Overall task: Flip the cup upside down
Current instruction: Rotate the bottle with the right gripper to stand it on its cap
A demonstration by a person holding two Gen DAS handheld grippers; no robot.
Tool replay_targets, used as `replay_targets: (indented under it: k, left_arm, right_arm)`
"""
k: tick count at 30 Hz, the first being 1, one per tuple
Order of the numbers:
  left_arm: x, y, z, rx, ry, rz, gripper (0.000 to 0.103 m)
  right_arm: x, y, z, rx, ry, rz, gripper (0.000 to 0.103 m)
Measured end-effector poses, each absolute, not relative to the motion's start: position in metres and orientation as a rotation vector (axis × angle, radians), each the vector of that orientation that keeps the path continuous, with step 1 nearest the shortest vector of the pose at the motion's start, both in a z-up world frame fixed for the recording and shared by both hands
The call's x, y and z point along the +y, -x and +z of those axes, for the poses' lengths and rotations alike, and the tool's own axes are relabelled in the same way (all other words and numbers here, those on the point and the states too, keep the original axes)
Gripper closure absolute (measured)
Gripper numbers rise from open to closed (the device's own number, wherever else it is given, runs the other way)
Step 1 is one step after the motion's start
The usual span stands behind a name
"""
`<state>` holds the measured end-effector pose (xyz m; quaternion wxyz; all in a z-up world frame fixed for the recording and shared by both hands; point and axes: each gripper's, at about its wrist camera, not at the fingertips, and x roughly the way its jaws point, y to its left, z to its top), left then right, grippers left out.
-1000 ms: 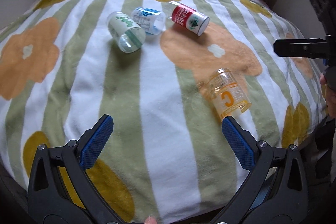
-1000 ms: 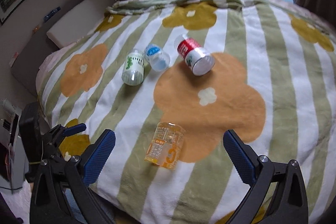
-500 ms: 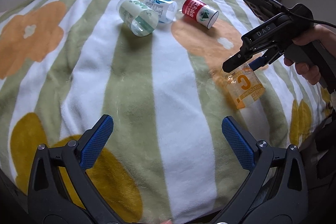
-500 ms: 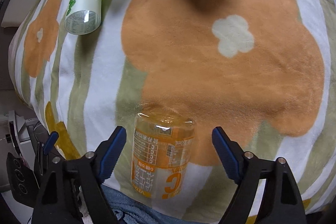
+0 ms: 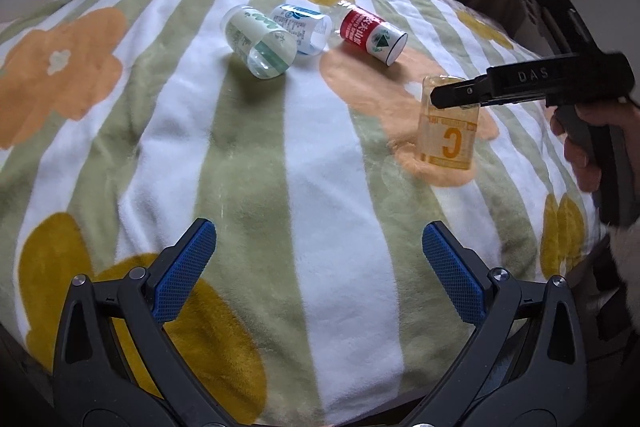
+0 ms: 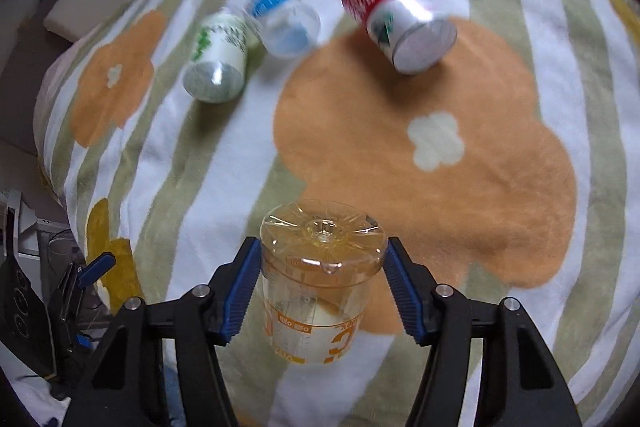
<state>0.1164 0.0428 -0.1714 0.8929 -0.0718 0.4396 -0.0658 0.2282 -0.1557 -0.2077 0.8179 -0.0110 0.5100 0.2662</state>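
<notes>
A clear orange-labelled cup (image 6: 320, 279) stands upside down on the flowered blanket, base up; it also shows in the left wrist view (image 5: 448, 123) at the right. My right gripper (image 6: 322, 287) is shut on the orange cup, its blue pads (image 6: 240, 291) pressed on both sides near the base. In the left wrist view the right gripper (image 5: 456, 95) reaches in from the right across the cup's top. My left gripper (image 5: 316, 267) is open and empty, low over the blanket's near part.
Three other cups lie on their sides at the back: a green-labelled one (image 5: 260, 43), a blue-labelled one (image 5: 304, 27) and a red-and-white one (image 5: 372, 35). The blanket (image 5: 240, 155) bulges and drops off at its edges. Curtains hang behind.
My right gripper closed on the orange cup, which lay on its side, and turned it so it now stands with its base up. The left gripper stayed open and drew back slightly.
</notes>
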Motion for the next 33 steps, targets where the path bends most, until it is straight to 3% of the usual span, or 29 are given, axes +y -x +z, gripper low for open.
replay_targets:
  k: [3, 7, 22, 33]
  left_arm:
    - [0.042, -0.116, -0.172, 0.916, 0.148, -0.139, 0.0]
    - [0.042, -0.109, -0.171, 0.922, 0.134, -0.137, 0.0]
    - [0.051, -0.107, -0.172, 0.912, 0.167, -0.137, 0.0]
    - [0.051, -0.108, -0.17, 0.912, 0.173, -0.135, 0.0]
  right_arm:
    - [-0.159, -0.196, -0.212, 0.868, -0.037, 0.577, 0.046]
    - [-0.143, -0.168, -0.22, 0.738, 0.047, 0.502, 0.046]
    - [-0.136, -0.16, -0.233, 0.792, 0.265, 0.477, 0.046]
    - [-0.138, -0.162, -0.24, 0.787, 0.23, 0.466, 0.046]
